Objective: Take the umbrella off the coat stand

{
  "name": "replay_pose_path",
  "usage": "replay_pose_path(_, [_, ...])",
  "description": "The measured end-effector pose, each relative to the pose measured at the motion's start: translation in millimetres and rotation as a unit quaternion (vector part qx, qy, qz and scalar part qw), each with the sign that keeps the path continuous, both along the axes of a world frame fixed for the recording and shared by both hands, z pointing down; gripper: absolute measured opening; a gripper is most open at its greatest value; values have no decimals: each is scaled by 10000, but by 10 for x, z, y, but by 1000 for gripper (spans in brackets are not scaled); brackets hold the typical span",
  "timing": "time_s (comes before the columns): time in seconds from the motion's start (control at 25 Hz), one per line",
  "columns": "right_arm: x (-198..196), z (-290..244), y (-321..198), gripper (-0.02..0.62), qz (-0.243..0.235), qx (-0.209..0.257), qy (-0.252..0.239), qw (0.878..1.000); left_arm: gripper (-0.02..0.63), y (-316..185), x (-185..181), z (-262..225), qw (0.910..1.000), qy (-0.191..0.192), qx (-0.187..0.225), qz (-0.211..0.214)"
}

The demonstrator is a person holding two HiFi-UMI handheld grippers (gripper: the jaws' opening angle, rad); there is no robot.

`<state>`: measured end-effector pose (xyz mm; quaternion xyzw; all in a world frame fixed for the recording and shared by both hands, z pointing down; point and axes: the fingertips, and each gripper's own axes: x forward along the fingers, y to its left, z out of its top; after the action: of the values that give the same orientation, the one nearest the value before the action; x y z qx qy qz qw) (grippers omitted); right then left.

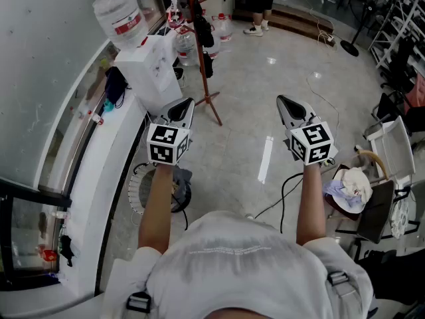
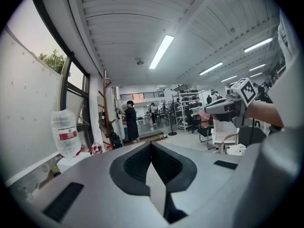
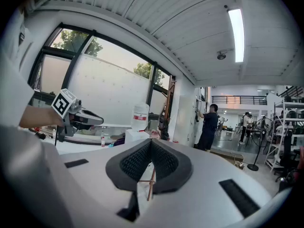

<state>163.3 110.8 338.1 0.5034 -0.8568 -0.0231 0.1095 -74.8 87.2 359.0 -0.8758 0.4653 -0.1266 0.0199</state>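
Note:
The reddish-brown coat stand (image 1: pixel 201 58) rises from the floor ahead, next to a white water dispenser (image 1: pixel 151 65). A long dark thing (image 1: pixel 201 24) hangs high on its pole and looks like the folded umbrella; a black bag (image 1: pixel 208 65) hangs lower. The stand also shows in the left gripper view (image 2: pixel 104 103) and the right gripper view (image 3: pixel 168 103). My left gripper (image 1: pixel 186 104) (image 2: pixel 152 144) and my right gripper (image 1: pixel 285 102) (image 3: pixel 151 141) are held side by side, well short of the stand. Both are shut with nothing between the jaws.
A person in dark clothes (image 1: pixel 259 2) stands beyond the stand. Water bottles (image 1: pixel 222 25) sit on the floor near it. A curved white ledge (image 1: pixel 99 171) runs along the left, with a floor fan (image 1: pixel 159 190) below. At right stand a chair with cloths (image 1: pixel 352 185) and a cable (image 1: pixel 285 188).

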Motion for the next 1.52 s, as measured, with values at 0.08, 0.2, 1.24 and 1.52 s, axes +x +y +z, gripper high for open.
replay_pose_path(0.08, [53,-12,-11,25,-14,25,15,10000,15,-8,75,-6,10000,-1,0,17])
replay_pose_path(0.2, [142,-19,-25,25,-27,50,24,10000,15,-12,184,-16,10000,-3,5,25])
replay_pose_path(1.24, [1053,243,-174,26,-434,-37,-477,9979,15,217,840,268,9972,-72,-390,-630])
replay_pose_path(1.52, [845,362,-563,66,-511,-105,-334,9981,15,-268,544,386,9960,-186,-319,-816])
